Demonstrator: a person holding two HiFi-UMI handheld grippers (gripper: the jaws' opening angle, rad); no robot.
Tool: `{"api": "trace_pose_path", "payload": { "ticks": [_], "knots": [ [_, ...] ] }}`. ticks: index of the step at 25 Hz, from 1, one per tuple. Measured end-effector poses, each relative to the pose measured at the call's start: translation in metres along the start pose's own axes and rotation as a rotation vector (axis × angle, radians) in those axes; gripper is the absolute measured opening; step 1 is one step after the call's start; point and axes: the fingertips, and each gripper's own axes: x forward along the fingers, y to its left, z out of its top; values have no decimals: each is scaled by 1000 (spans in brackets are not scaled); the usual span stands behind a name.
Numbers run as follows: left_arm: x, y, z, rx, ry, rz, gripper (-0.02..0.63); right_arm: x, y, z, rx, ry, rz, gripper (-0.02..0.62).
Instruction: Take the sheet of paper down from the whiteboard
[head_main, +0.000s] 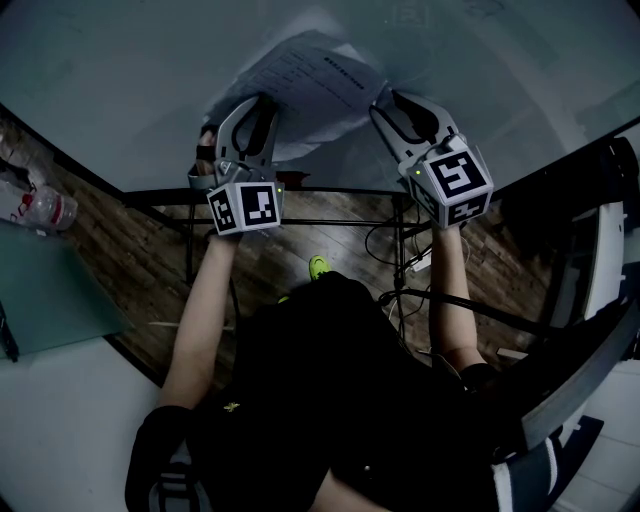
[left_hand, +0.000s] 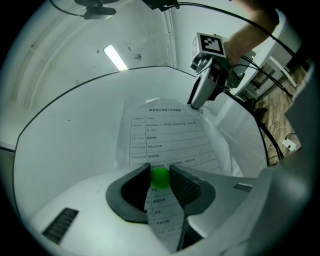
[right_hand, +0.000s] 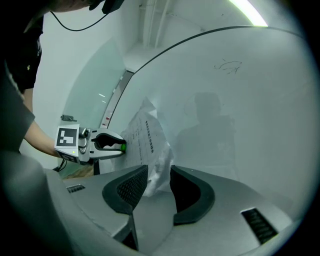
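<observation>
A printed sheet of paper hangs on the whiteboard, its right side crumpled and bulging off the board. In the left gripper view my left gripper is shut on a round green magnet that sits on the sheet near its lower edge. From the right gripper view the same magnet shows at the left gripper's tips. My right gripper stands open, with the crumpled edge of the sheet loosely between its pads. It meets the sheet's upper right corner in the left gripper view.
The whiteboard's black stand crosses below both grippers, with cables on the wooden floor beneath. A plastic water bottle lies by a table at the left. Dark equipment stands at the right.
</observation>
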Motion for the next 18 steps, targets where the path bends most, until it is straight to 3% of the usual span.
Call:
{"api": "trace_pose_path", "payload": {
  "ticks": [3, 9, 18],
  "knots": [
    [1, 0, -1, 0, 4, -1, 139, 4, 3, 0, 3, 2, 22, 149],
    [1, 0, -2, 0, 13, -8, 138, 4, 5, -3, -20, 19, 30, 31],
    [0, 0, -4, -5, 20, -8, 138, -5, -2, -5, 7, 3, -11, 28]
  ]
}}
